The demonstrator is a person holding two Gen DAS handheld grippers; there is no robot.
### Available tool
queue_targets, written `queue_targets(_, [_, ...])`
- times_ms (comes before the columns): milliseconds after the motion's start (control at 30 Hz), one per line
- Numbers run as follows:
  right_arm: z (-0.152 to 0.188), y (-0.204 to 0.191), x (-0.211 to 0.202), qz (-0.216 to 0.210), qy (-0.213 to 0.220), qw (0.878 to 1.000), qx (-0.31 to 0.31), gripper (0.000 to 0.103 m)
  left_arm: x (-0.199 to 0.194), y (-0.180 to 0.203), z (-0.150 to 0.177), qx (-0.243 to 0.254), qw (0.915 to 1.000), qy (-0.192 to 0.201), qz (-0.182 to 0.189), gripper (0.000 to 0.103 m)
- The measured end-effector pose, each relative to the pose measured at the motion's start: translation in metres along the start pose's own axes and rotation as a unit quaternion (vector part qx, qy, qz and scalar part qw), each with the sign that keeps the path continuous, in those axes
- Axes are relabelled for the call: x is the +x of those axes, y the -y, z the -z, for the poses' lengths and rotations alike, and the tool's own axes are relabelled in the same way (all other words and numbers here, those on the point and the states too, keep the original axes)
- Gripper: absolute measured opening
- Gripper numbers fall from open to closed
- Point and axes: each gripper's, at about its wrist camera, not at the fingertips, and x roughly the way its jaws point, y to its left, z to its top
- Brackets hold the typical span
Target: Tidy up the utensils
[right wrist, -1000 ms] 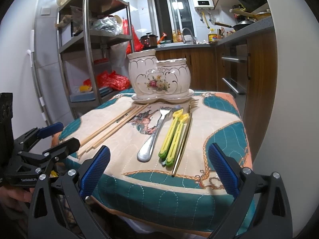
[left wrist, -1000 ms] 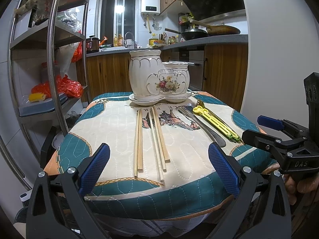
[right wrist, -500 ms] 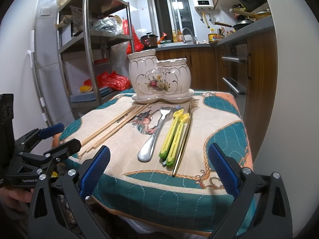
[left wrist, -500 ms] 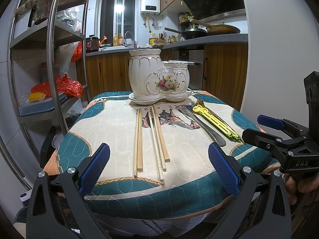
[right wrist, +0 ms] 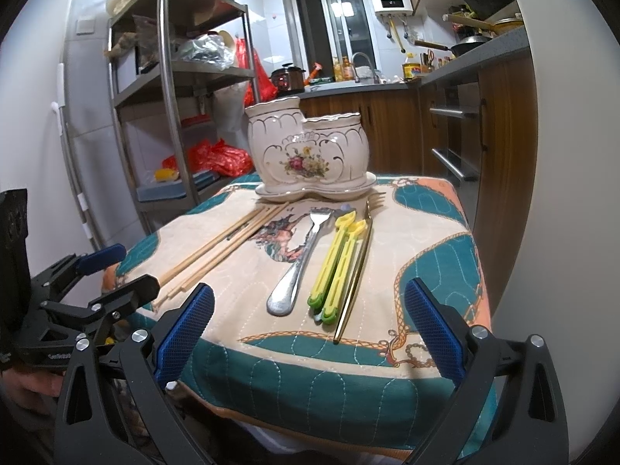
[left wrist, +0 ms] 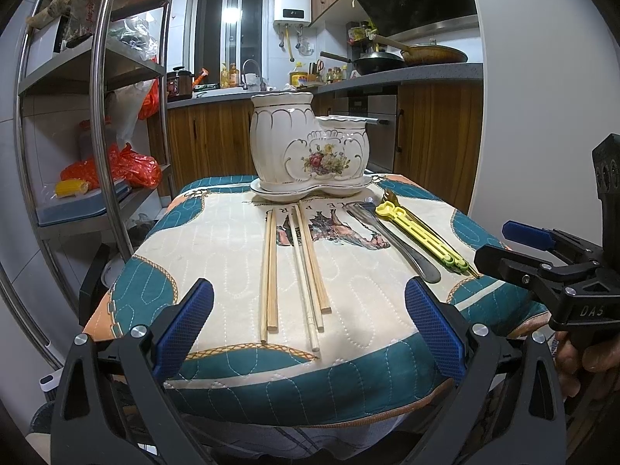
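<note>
Two handheld claws hover at the near edge of a small kitchen table point(left wrist: 162, 294) draped in a quilted teal-and-cream cloth. The left claw point(left wrist: 308, 329) gapes wide, its blue pads point(left wrist: 186, 321) spread to either side of a bundle of wooden chopsticks point(left wrist: 294, 267) and touching nothing. The chopsticks lie flat directly ahead of it, long axes running straight away from the claw toward a white ceramic utensil holder point(left wrist: 306, 151) with a floral print, which stands upright on its saucer at the far end of the cloth. Their near tips lie just ahead of the gap between the pads.

The right claw point(right wrist: 308, 329) is likewise spread wide and empty, its pads clear of everything. Ahead of it, a silver fork point(right wrist: 298, 267), a pair of yellow-green plastic utensils point(right wrist: 339, 263) and a slim gold fork point(right wrist: 358, 263) lie side by side, handles nearest the claw, heads pointing away toward the holder point(right wrist: 310, 155). The yellow pieces sit between the silver fork and the gold one, touching or nearly touching the latter. From this claw the chopsticks point(right wrist: 224, 248) lie off to the left, angling away toward the holder's saucer.

Each claw shows at the edge of the other's view, level with the table's near edge; a metal shelving rack point(right wrist: 166, 89) stands beyond, to the left.
</note>
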Motion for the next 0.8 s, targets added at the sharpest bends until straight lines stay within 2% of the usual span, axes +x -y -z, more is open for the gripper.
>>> queue_targets(433, [-0.003, 0.000, 0.000, -0.001, 0.000, 1.000, 0.003, 0.098, 0.001, -0.001, 0.000, -0.002, 1.0000, -0.002, -0.002, 0.097])
queue_targets(667, [-0.005, 0.003, 0.004, 0.001, -0.007, 1.000, 0.006, 0.098, 0.012, -0.021, -0.007, -0.029, 0.9991, -0.025, -0.021, 0.097])
queue_targets(767, [-0.008, 0.005, 0.007, -0.001, -0.018, 1.000, 0.014, 0.098, 0.022, -0.033, -0.014, -0.033, 0.9981, -0.042, -0.030, 0.091])
queue_targets(800, [-0.009, 0.007, 0.008, -0.002, -0.020, 1.000, 0.015, 0.098, 0.027, -0.037, -0.016, -0.034, 0.9976, -0.051, -0.032, 0.085])
